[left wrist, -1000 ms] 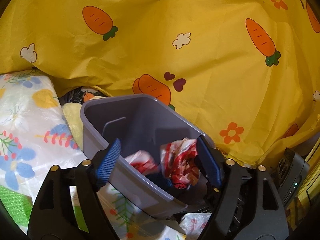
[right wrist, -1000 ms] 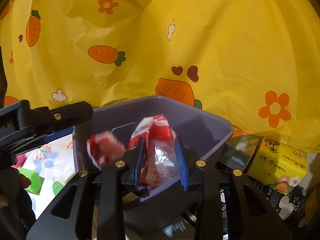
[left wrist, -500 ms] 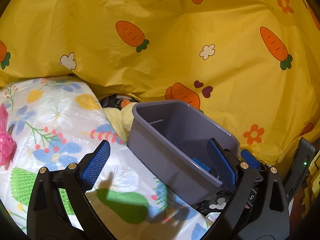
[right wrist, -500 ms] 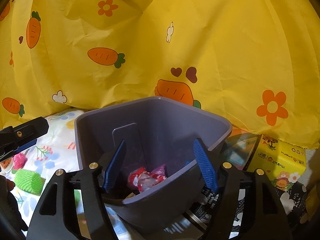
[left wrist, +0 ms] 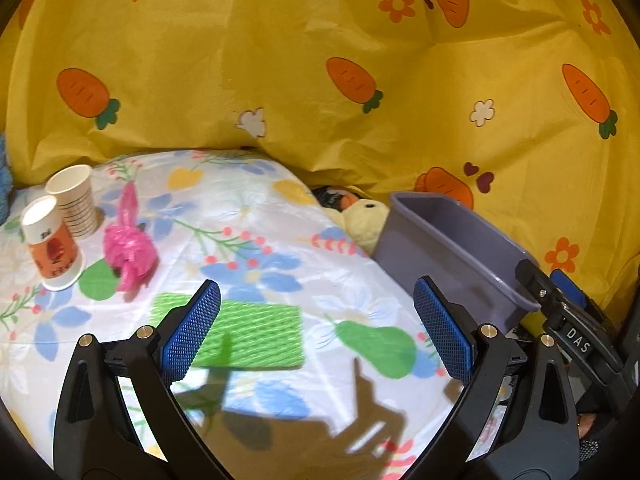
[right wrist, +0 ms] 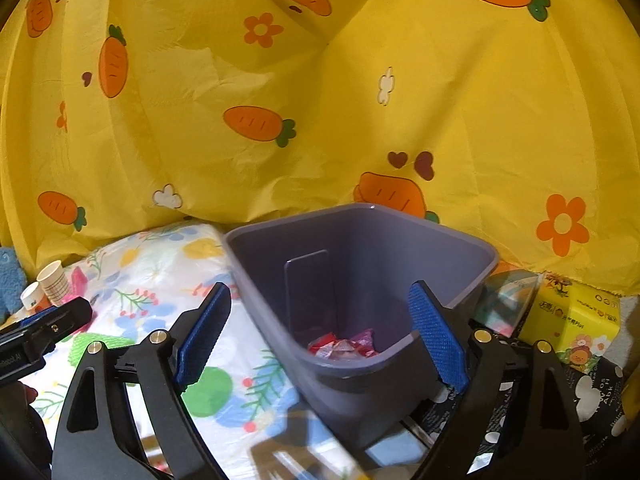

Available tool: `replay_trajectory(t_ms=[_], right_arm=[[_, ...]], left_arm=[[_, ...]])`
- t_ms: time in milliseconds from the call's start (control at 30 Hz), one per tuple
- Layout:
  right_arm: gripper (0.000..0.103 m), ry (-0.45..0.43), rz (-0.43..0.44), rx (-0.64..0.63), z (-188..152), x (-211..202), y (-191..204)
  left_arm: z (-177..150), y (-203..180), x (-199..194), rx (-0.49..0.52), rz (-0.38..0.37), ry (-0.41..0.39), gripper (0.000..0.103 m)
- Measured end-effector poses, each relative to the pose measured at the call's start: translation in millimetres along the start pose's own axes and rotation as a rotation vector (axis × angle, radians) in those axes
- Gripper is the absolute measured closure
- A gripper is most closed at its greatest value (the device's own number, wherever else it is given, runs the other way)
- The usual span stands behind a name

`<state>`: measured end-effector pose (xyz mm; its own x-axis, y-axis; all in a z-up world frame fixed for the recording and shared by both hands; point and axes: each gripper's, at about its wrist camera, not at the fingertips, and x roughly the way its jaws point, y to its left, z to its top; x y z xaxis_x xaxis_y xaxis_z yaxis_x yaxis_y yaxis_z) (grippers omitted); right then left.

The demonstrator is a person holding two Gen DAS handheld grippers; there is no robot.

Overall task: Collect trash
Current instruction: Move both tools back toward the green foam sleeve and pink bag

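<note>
Two hand-held grippers stand spread and empty: the left hand-held gripper (left wrist: 316, 334) over the green net (left wrist: 248, 334), the right hand-held gripper (right wrist: 320, 334) at the bin (right wrist: 360, 280), where red wrappers (right wrist: 344, 348) already lie. Left on the table (left wrist: 260, 232) sit the pink net (left wrist: 128, 248) and two cups (left wrist: 60, 224). The flat green net may slip from the pads or drag the cloth. A careless sweep left could topple the cups.

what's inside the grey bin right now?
The grey bin holds crumpled red and pink wrappers at the bottom. Its near wall hides the rest of the floor.
</note>
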<state>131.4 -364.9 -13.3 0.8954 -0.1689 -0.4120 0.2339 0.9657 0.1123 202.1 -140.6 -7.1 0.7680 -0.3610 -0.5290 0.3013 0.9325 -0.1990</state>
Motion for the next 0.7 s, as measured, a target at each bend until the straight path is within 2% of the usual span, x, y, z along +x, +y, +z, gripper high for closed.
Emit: replay_trajectory(t_ms=[100,233,400,467,500,567,700], right_arm=[[0.015,0.042,0.065,-0.052,-6.2,6.6,30.9],[0.015,0.117,0.178,-0.099,-16.9,21.0,74.3],[0.015,0.227,0.257,-0.166,-33.3,47.0,127.5],[0.015,0.269,0.27,-0.178,-39.4,57.8,142.4],[0.015,0.324,0.274,-0.191,-42.1,65.8,149.2],[0.023,0.398,0.305,-0.171,-46.7,75.0,154.8],[0.026,0.417,0.293,-0.156,-45.7,80.5,159.7]], left_arm=[[-8.0,35.5,-17.6,-0.054,0.058,-0.007,0.007],[-15.0,81.6,-40.7,-0.114,0.172,-0.027,0.007],[-20.8,124.5,-67.7,-0.151,0.285,-0.055,0.007],[-23.4,137.5,-76.8,-0.164,0.312,-0.065,0.007],[-24.1,143.3,-80.2,-0.172,0.319,-0.067,0.007],[-25.4,152.8,-84.9,-0.188,0.326,-0.07,0.007],[-26.3,160.4,-88.8,-0.204,0.323,-0.077,0.007]])
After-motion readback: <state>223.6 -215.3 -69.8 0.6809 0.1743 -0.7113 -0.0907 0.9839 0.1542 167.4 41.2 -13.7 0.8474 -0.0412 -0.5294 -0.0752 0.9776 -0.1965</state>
